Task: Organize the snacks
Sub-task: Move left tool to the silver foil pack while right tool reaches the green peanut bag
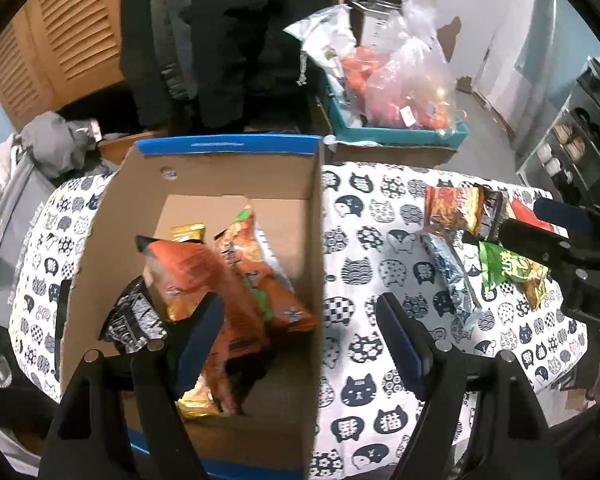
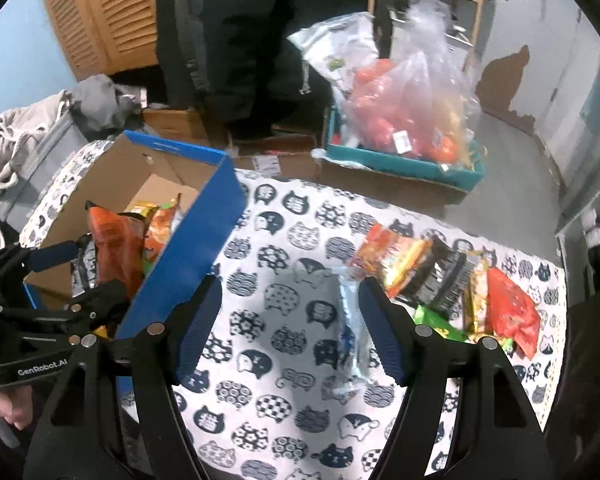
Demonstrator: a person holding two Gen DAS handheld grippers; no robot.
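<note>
Cardboard box [image 1: 204,184] with blue rim on the cat-print cloth [image 1: 360,248], seen deep inside only from the left wrist: crinkly orange packets [image 1: 204,276] leaning over a black packet [image 1: 134,320] and a gold one. Seen only from the right wrist: blue outer wall of that box, and a silvery-blue packet [image 2: 350,320] lying flat, long axis running away from the camera, beside glossy loose packets [image 2: 440,276]. Left gripper [image 1: 300,332] spread wide over the box edge, holding nothing. Right gripper [image 2: 290,328] released, empty, silvery packet just inside one finger.
</note>
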